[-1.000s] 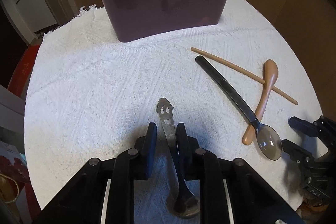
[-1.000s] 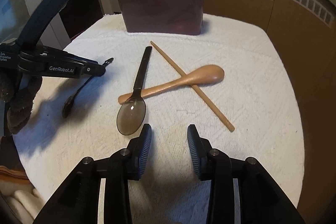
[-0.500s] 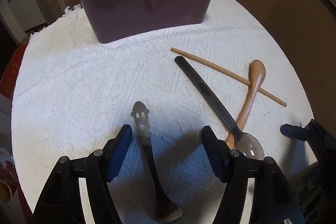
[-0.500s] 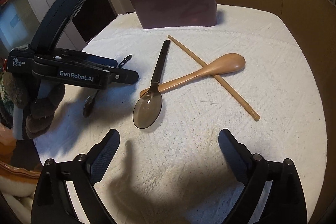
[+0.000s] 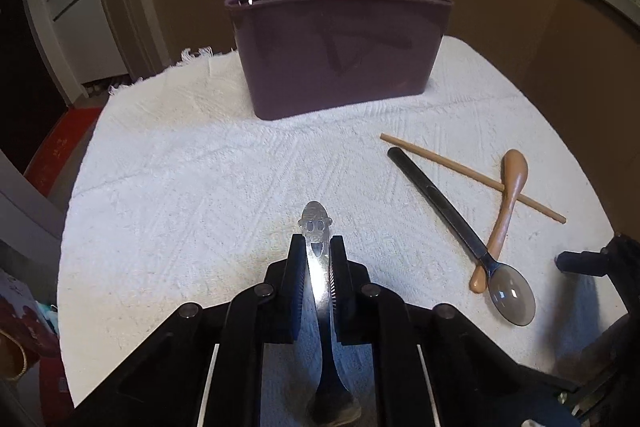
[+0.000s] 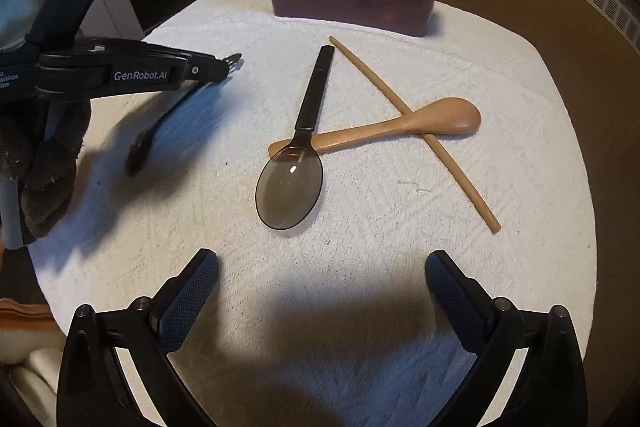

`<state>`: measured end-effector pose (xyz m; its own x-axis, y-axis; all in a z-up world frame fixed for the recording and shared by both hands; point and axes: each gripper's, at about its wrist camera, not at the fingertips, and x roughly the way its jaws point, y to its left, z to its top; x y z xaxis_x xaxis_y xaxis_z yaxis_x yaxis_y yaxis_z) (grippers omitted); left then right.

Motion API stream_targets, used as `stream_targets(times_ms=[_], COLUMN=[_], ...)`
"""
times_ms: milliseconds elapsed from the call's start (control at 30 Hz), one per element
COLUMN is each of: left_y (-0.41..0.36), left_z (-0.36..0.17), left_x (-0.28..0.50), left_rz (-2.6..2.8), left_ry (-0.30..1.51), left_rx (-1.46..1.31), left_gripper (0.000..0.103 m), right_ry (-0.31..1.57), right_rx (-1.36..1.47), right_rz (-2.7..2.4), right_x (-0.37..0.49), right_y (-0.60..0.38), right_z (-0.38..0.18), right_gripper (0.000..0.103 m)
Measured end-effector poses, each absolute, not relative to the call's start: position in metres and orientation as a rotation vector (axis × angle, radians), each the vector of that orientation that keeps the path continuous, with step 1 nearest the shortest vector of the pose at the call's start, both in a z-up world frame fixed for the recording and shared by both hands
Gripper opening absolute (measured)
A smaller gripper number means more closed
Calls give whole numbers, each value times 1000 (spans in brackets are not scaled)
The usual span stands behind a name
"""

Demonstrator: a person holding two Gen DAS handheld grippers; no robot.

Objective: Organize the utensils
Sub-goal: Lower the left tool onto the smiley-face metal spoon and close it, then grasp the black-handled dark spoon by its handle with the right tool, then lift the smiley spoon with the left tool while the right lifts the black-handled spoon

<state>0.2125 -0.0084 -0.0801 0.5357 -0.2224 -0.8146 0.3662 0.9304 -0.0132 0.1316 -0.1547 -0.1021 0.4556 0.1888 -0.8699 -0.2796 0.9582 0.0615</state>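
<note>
My left gripper (image 5: 316, 243) is closing, and its pads press on the handle of a metal spoon (image 5: 316, 227) with a smiling face cut into its end. In the right wrist view the left gripper (image 6: 222, 67) holds that metal spoon (image 6: 140, 151) slanted, bowl low over the cloth. My right gripper (image 6: 322, 263) stands wide, its jaws closing slightly with nothing between them, just short of a black-handled spoon (image 6: 310, 107) with a smoky bowl. That spoon lies across a wooden spoon (image 6: 400, 125), and a chopstick (image 6: 372, 71) crosses the wooden one.
A maroon utensil holder (image 5: 340, 59) stands at the far side of the white towel (image 5: 200, 187), with several utensils sticking out of it. The towel's rounded edge drops off on both sides. A person's gloved hand (image 6: 44, 179) grips the left tool.
The left jaws opened wide around the metal spoon's handle, then closed on it. The right jaws spread from half shut to wide. The left view has tilted up, showing more of the holder.
</note>
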Motion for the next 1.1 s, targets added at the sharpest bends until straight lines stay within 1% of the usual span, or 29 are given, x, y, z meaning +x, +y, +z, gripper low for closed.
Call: stream_targets(times_ms=[67, 133, 167, 200, 233, 300, 333, 400, 467, 600, 767, 800, 833, 867, 967, 1033, 1100], left_y=[3, 17, 24, 33, 40, 55, 61, 74, 84, 97, 114, 118, 120, 121, 119, 117, 110], left_z=[-66, -52, -45, -37, -32, -21, -18, -12, -7, -3, -5, -7, -11, -16, -34, -46, -57], left_x=[206, 198, 195, 191, 188, 182, 180, 177, 174, 171, 171, 173, 175, 178, 188, 193, 199], left_rz=[-351, -335, -326, -312, -299, -278, -273, -267, -261, -264, -253, -247, -242, -236, -236, -252, -275], left_ry=[902, 857, 834, 804, 782, 743, 728, 703, 677, 641, 632, 644, 660, 684, 783, 852, 918], left_rx=[126, 95, 83, 68, 57, 34, 21, -10, -33, -68, -85, -89, -92, -99, -111, -125, -133], left_gripper=[10, 10, 10, 10, 10, 9, 9, 9, 9, 9, 9, 9, 9, 9, 10, 18, 23], right_ry=[1036, 1000, 984, 973, 972, 981, 986, 983, 977, 996, 1036, 1053, 1042, 1048, 1029, 1002, 969], right_rx=[-69, -72, -79, -81, -77, -62, -62, -79, -110, -145, -178, -178, -183, -190, -185, -167, -142], right_rz=[302, 289, 278, 274, 279, 295, 294, 282, 274, 263, 235, 237, 237, 245, 249, 255, 256], right_x=[137, 146, 152, 160, 167, 182, 191, 208, 223, 243, 259, 260, 258, 257, 250, 241, 229], right_y=[-157, -158, -157, -156, -155, -151, -148, -140, -129, -112, -102, -101, -101, -100, -102, -108, -117], right_z=[-92, -80, -74, -69, -67, -65, -66, -68, -70, -79, -95, -99, -99, -98, -89, -78, -65], right_gripper=[92, 91, 88, 80, 76, 57, 54, 42, 35, 32, 32, 27, 25, 13, 13, 13, 13])
